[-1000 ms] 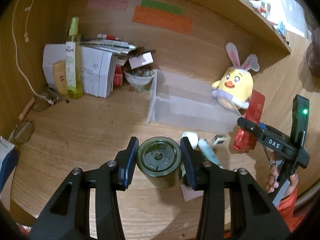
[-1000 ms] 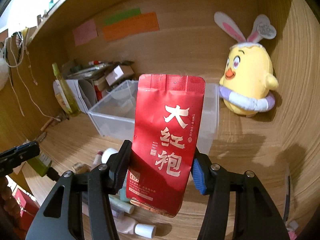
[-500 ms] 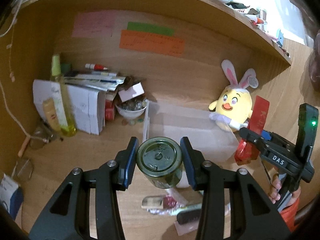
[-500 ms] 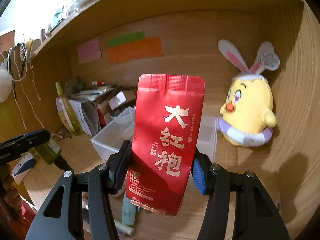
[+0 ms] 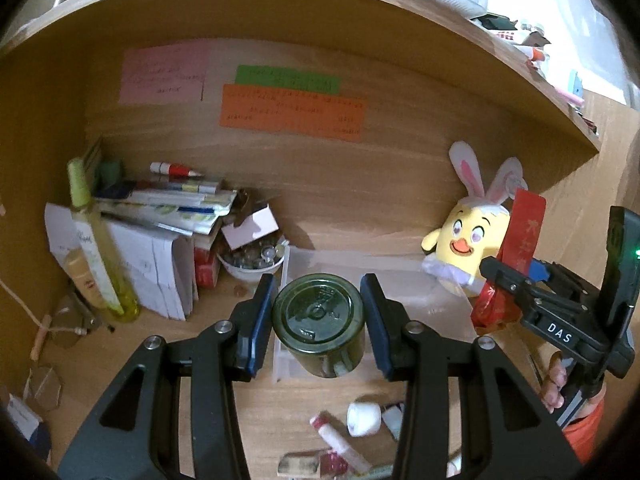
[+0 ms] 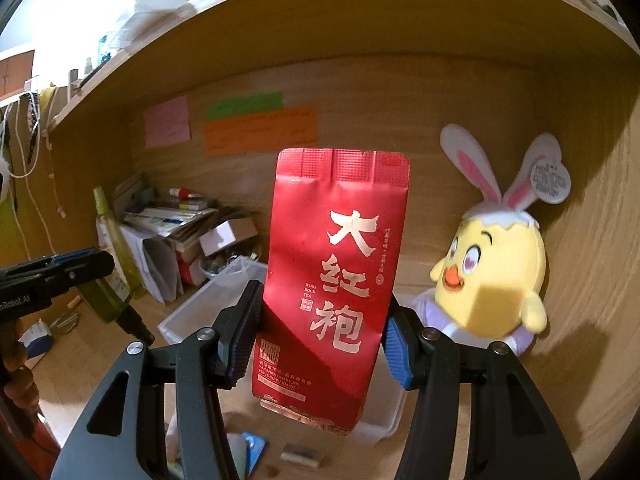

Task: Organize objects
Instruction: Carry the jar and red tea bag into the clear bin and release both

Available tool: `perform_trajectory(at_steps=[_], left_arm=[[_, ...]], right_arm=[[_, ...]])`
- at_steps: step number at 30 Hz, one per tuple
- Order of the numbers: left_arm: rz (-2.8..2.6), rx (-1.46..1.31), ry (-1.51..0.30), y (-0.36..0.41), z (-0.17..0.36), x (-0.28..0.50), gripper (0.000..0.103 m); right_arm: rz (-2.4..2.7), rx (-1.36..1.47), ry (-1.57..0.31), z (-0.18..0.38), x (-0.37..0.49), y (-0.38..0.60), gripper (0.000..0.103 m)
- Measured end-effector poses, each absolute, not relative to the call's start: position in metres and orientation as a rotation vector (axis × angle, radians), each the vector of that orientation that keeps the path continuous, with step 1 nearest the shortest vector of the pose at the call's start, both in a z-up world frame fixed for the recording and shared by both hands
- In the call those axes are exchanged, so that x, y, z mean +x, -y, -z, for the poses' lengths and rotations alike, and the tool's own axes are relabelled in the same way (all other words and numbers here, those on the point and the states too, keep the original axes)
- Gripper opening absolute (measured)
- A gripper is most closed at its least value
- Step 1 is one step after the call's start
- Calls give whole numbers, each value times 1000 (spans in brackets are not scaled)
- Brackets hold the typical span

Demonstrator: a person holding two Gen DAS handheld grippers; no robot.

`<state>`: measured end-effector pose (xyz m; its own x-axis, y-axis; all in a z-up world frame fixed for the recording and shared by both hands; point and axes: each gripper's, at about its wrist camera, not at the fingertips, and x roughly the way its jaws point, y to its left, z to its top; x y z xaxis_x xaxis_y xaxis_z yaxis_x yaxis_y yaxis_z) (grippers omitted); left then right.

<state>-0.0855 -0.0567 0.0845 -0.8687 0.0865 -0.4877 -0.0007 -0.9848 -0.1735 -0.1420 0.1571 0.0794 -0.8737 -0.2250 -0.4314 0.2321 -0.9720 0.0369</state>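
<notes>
My left gripper point(image 5: 318, 326) is shut on a dark green glass jar point(image 5: 319, 330), held bottom-forward in the air in front of the clear plastic bin point(image 5: 400, 280). My right gripper point(image 6: 322, 338) is shut on a red tea packet point(image 6: 336, 272) with gold characters, held upright above the same clear bin point(image 6: 192, 316). In the left wrist view the right gripper point(image 5: 516, 280) shows at the right edge with the packet point(image 5: 520, 240) edge-on. In the right wrist view the left gripper point(image 6: 92, 268) and the jar point(image 6: 102, 294) appear at the left.
A yellow bunny-eared plush chick point(image 5: 472, 248) sits at the back right. Papers, boxes, a bowl point(image 5: 252, 264) and a yellow-green bottle point(image 5: 100, 248) crowd the back left. Small tubes and a white cap point(image 5: 362, 420) lie on the desk below. A shelf point(image 5: 360, 12) runs overhead.
Both grippers have risen with their loads. The bin and plush sit lower in both views and the overhead shelf has come into sight. Both grips are unchanged.
</notes>
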Motion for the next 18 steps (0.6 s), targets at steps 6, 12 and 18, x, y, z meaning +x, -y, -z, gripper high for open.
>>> perform_trajectory(at_steps=[6,12,18], left_arm=[[-2981,-801,270,55,-84,-110,43],[-2956,-857,299,54,-72,-132,43],[-2919,-943,291,49,-51,-151,43]], right_arm=[[2856,668,-68,-79,-164,-158,51],[2848,756,-55,-60,-185,-162,51],[2797,877,-50,-38,-202,-165,51]])
